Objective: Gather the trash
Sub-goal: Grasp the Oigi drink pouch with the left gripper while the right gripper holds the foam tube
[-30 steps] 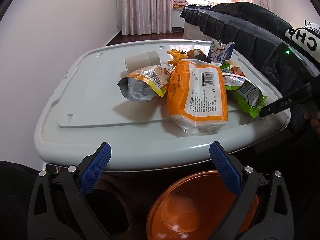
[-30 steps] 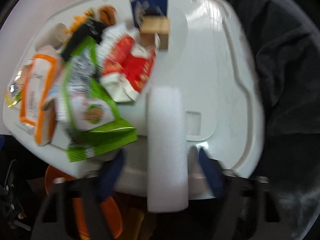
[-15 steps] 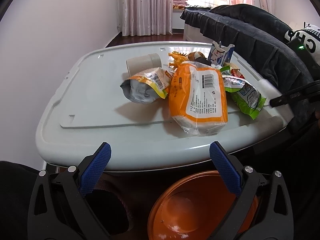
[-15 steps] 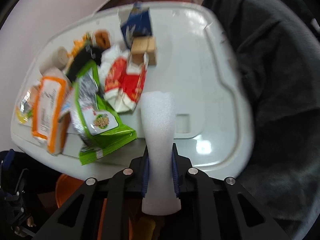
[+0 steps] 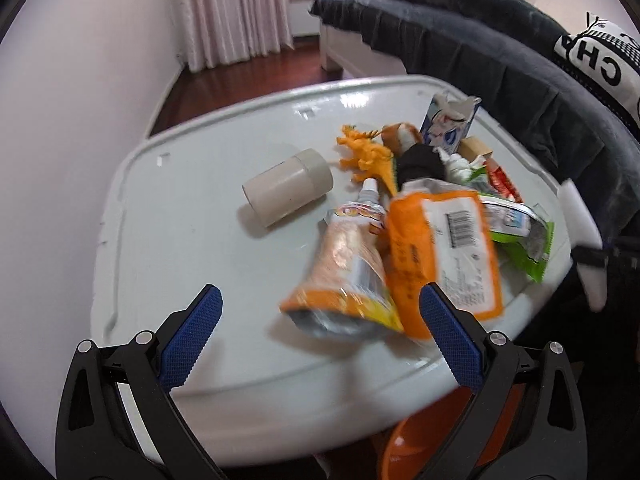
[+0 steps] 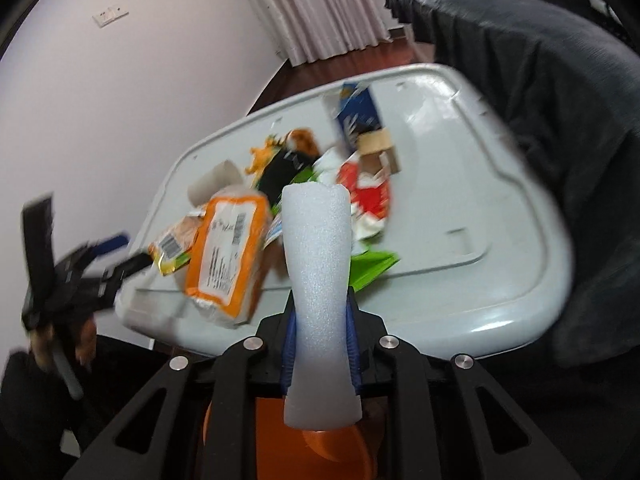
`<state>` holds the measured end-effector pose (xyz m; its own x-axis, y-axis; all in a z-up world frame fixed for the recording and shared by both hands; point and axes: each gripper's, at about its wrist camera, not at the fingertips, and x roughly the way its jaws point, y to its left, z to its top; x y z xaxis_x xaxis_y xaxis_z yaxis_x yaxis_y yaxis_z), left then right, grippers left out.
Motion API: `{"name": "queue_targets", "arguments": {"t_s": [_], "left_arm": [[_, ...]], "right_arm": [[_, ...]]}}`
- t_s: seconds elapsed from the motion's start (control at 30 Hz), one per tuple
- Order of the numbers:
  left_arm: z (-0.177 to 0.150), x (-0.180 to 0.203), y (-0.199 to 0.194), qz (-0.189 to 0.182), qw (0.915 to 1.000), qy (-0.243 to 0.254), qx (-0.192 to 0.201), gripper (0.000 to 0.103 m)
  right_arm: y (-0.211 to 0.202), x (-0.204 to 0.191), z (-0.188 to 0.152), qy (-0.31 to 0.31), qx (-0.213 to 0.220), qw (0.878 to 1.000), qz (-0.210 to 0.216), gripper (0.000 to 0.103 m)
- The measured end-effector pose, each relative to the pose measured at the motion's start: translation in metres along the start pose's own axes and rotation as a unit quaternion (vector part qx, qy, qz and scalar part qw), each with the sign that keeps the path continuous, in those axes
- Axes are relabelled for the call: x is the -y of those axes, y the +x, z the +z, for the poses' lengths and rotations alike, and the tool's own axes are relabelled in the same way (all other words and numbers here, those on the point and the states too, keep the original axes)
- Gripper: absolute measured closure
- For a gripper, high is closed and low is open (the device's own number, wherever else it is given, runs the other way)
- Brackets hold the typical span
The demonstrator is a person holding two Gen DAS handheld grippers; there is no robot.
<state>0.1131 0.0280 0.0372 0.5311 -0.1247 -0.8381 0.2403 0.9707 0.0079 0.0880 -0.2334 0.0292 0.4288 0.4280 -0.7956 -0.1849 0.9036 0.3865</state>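
One risk: your right gripper [image 6: 320, 344] pinches soft white foam [image 6: 318, 264] that may slip before the orange bin [image 6: 340, 446], left gripper [image 5: 320, 336] wide and empty.

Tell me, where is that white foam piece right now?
The white foam piece is pinched in the right hand-held gripper, off the grey table, above the orange bin. In the left wrist view it sits at the table's far right edge.

White foam piece [image 6: 318, 264]; blue pads on the black right tool [image 6: 320, 344] and left tool [image 5: 318, 340]. Pale grey surface [image 5: 192, 216] carries an orange packet [image 5: 440, 248] with a white barcode label, a green wrapper [image 5: 532, 248], a beige cup [image 5: 288, 188], a blue-and-white carton [image 5: 450, 126], a red-and-white wrapper [image 6: 366, 196]. Orange bin [image 6: 332, 436] below.
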Motion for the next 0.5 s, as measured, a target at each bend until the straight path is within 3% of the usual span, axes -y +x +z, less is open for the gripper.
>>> {"name": "queue_targets", "arguments": {"t_s": [0.17,0.33,0.5], "left_arm": [[0.024,-0.012,0.032,-0.053,0.9972,0.005,-0.053,0.007],[0.03,-0.003,0.069,-0.027,0.9891,0.081,-0.12,0.007],[0.036,0.009,0.088,-0.019,0.9852,0.107,-0.132,0.007]], "right_arm": [[0.013,-0.002,-0.003,-0.007,-0.013,1.0,-0.003,0.08],[0.011,0.006,-0.001,-0.002,-0.001,1.0,-0.003,0.079],[0.002,0.007,-0.002,-0.007,0.02,1.0,0.001,0.079]]}}
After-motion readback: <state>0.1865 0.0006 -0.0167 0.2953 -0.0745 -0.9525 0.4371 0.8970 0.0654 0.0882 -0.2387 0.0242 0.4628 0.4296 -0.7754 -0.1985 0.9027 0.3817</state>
